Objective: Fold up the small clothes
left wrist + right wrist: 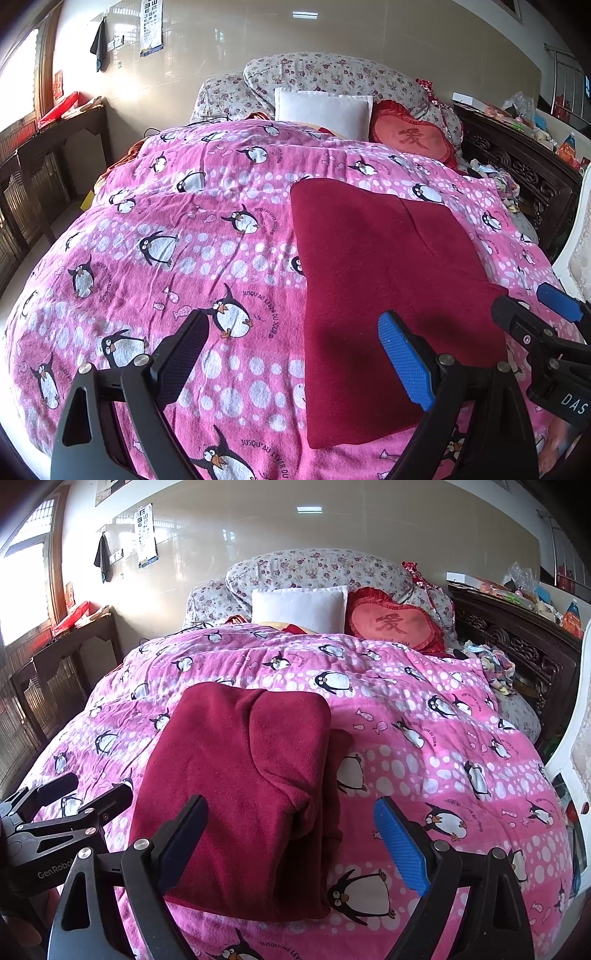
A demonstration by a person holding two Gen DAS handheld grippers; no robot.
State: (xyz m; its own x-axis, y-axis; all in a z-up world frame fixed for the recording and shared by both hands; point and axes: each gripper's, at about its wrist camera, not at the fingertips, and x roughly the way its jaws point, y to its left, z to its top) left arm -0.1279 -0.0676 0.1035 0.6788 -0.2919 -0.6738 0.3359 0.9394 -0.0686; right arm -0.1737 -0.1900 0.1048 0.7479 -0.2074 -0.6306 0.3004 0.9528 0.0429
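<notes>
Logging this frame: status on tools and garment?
Left tool open, empty. Right tool open, empty. Red garment folded flat on blanket, ungripped. Nothing in the way.

Glossy beige wall (332,528) behind a bed (424,716) with pink penguin quilt; bright window (22,590) left, dark carved cabinet (517,653) right.

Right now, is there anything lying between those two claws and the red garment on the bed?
Nothing visible. The dark red garment lies flat on the penguin blanket, directly ahead of the open right gripper. The open left gripper hangs by its left edge, unobstructed.
</notes>
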